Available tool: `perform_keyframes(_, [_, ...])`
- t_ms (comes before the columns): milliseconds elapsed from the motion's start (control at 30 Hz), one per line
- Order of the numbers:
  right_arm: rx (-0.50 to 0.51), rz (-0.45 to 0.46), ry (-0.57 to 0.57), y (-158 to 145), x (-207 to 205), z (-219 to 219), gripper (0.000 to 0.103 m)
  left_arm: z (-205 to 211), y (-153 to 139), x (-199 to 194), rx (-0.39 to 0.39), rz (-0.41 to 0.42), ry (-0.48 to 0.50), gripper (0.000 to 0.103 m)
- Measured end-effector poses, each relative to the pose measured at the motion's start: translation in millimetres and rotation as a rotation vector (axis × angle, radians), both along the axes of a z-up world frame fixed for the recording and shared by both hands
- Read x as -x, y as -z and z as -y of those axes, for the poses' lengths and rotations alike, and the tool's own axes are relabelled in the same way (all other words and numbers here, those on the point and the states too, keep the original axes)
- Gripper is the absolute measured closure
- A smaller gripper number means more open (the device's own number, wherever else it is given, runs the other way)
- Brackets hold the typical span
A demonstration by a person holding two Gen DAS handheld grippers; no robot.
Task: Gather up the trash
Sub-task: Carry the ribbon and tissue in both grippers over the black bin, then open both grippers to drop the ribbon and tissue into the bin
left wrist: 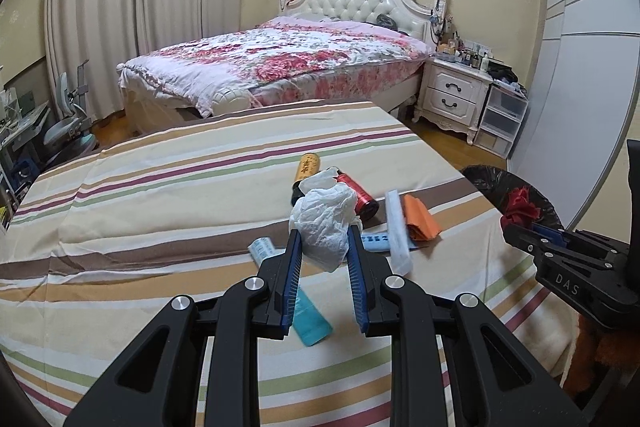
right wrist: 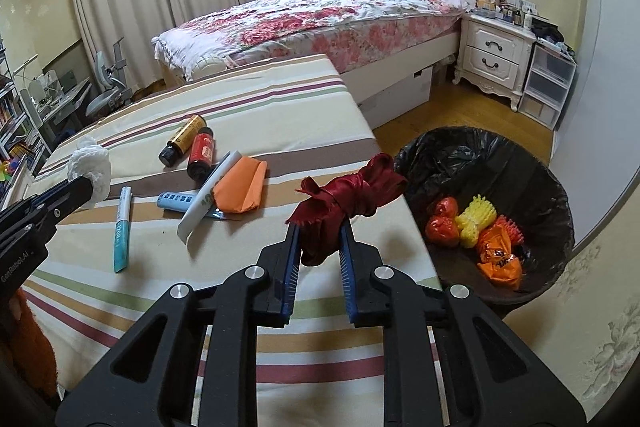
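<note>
White tissue wad (left wrist: pixel 323 227): crumpled, clamped by left gripper (left wrist: pixel 322 241), jaws narrowed.
Red ribbon bundle (right wrist: pixel 344 201): pinched by right gripper (right wrist: pixel 319 233) (frame centre, bin (right wrist: pixel 500 163) right).

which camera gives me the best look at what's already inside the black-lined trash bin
The right wrist view. It looks down into the black-lined trash bin, showing red, yellow and orange items at the bottom. The left wrist view catches only part of its rim at the table's edge, contents hidden.

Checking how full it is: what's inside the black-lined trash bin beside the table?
In the trash bin lie two red wrapped pieces, a yellow foam net and orange wrappers. Anything beneath them, and the bin's near bottom, is hidden by the pile and rim.
</note>
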State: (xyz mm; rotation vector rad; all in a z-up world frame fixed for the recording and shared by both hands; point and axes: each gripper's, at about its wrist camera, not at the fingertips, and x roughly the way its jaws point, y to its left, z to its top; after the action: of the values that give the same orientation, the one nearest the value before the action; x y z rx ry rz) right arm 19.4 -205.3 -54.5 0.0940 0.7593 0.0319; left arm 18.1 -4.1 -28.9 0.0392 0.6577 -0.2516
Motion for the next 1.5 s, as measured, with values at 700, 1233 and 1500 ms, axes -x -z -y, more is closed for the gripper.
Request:
perform_keyframes(700, [0.037,0.035,0.203,-8,-13,104,0.084,145,-4,-44,-0.024,0.023,0.237,0.079])
perform_keyframes(1233, [0.019,-0.010,0.297,8,-43,148,0.084,210,26,-90,-0.081,-0.042,0.322,0.079])
perform_keyframes(1500, [0.005,-0.022,0.328,16,-48,162,0.083,233,27,-96,-0.094,-0.038,0.345,0.079])
